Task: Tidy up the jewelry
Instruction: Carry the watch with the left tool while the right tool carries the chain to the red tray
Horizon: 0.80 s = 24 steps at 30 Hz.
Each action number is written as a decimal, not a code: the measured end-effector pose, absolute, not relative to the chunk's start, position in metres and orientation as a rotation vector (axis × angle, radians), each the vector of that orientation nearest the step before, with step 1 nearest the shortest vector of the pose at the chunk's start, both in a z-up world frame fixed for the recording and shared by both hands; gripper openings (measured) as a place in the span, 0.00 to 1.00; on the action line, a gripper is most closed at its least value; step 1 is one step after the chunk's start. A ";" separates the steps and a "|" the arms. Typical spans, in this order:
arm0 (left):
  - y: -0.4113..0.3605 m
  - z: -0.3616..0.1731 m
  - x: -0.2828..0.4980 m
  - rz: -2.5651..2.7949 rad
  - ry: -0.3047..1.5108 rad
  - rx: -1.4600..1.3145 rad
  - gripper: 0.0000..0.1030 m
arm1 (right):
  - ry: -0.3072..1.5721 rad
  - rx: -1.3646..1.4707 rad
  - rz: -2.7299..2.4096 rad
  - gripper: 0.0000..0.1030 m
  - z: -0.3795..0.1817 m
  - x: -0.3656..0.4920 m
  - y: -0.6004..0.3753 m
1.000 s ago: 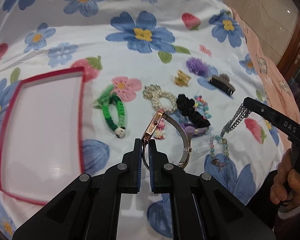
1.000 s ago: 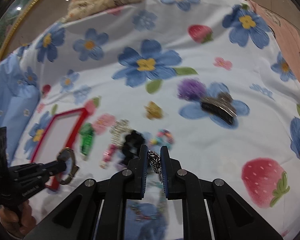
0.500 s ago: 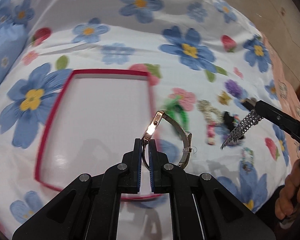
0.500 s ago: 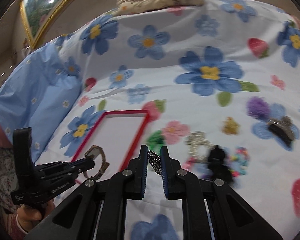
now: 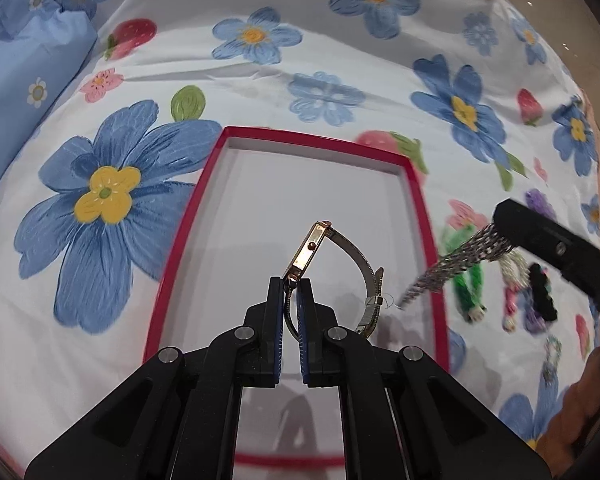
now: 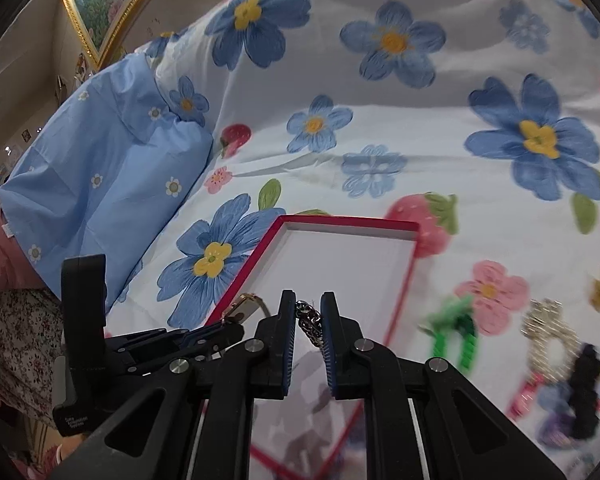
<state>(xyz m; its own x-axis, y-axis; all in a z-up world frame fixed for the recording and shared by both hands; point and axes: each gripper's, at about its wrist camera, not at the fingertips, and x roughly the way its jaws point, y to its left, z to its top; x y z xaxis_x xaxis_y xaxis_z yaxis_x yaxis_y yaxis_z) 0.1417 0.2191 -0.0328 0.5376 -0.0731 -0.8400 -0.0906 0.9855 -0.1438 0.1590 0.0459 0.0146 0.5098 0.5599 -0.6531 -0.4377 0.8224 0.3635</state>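
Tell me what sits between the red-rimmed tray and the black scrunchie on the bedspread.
In the right wrist view, the green bracelet and then the pearl scrunchie lie between the tray and the black scrunchie, though motion blur softens them.

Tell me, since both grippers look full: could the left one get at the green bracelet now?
Probably not. The left gripper is shut on the watch over the red tray, and the green bracelet lies outside it.

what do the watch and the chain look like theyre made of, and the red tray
Watch: polished rose-gold metal case, fine steel-looking mesh strap.
Chain: silvery metal links, glinting.
Red tray: probably glossy card, thin red rim, white reflective floor.
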 end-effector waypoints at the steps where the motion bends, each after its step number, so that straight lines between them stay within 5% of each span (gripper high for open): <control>1: 0.221 -0.036 0.147 0.015 1.013 -0.177 0.05 | 0.856 0.163 0.606 0.12 0.009 0.166 0.051; 24: 0.226 -0.082 0.177 0.077 1.113 -0.122 0.06 | 1.071 0.121 0.598 0.12 -0.078 0.203 0.078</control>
